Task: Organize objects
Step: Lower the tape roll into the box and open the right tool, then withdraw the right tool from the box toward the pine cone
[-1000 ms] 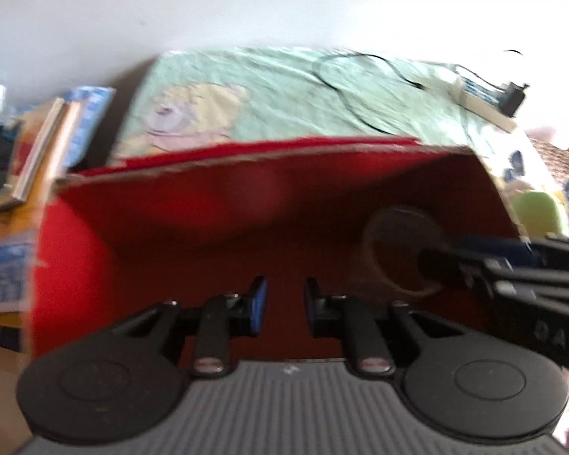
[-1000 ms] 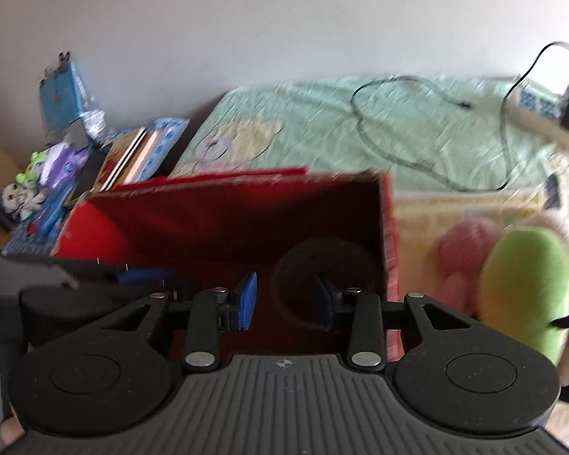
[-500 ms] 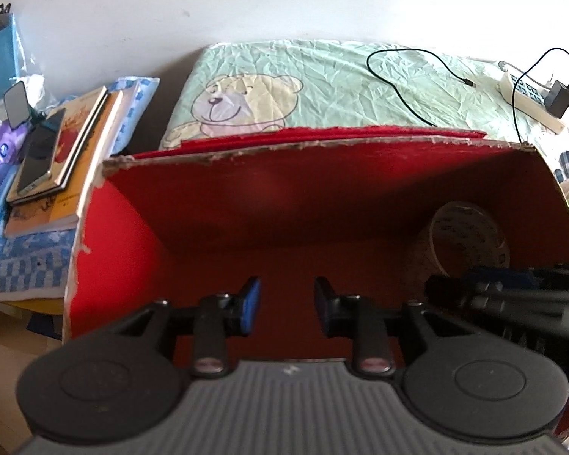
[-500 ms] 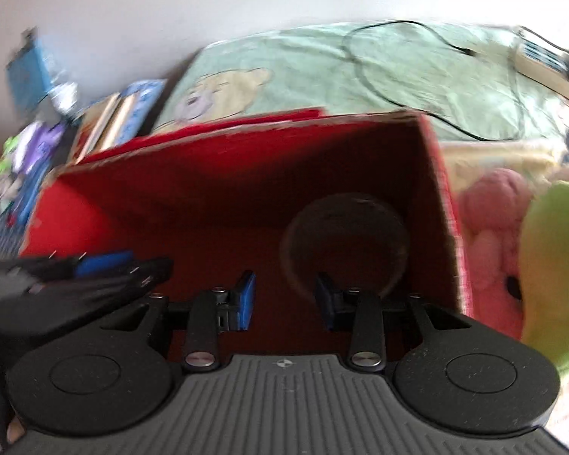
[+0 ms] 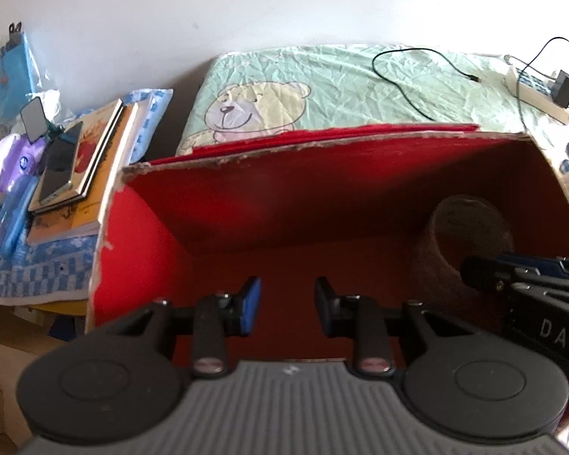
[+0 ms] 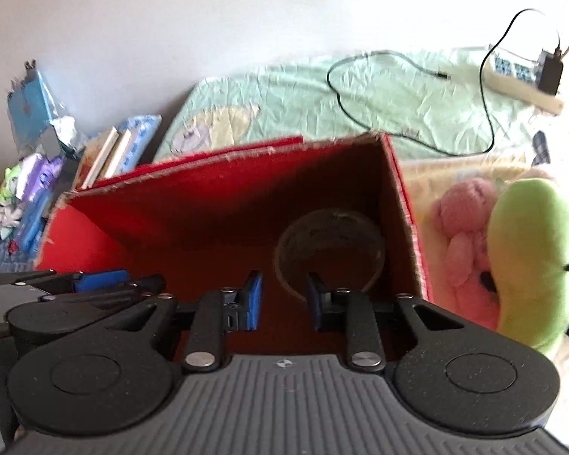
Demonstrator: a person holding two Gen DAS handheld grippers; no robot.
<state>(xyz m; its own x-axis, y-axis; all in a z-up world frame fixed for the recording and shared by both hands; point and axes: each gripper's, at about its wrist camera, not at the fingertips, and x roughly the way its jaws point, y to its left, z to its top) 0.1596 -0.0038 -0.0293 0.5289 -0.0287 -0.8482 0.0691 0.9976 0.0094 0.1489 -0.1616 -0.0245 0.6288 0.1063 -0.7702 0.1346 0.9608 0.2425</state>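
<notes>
An open red cardboard box fills the left wrist view. A round brown basket-like container sits in its right end. My left gripper hangs over the near edge of the box, open, with nothing between its fingers. In the right wrist view the same box holds the round container just beyond my right gripper, which is open and empty. Each gripper shows in the other's view: the right gripper by the container, the left gripper at the left.
The box lies on a bed with a green bear-print sheet. A black cable and a power strip lie behind it. Green plush and pink plush sit right of the box. Books and toys are stacked to the left.
The round container stays in the box. My right gripper has drawn back and risen, so the box looks smaller in its view. The left gripper has shifted only slightly.
</notes>
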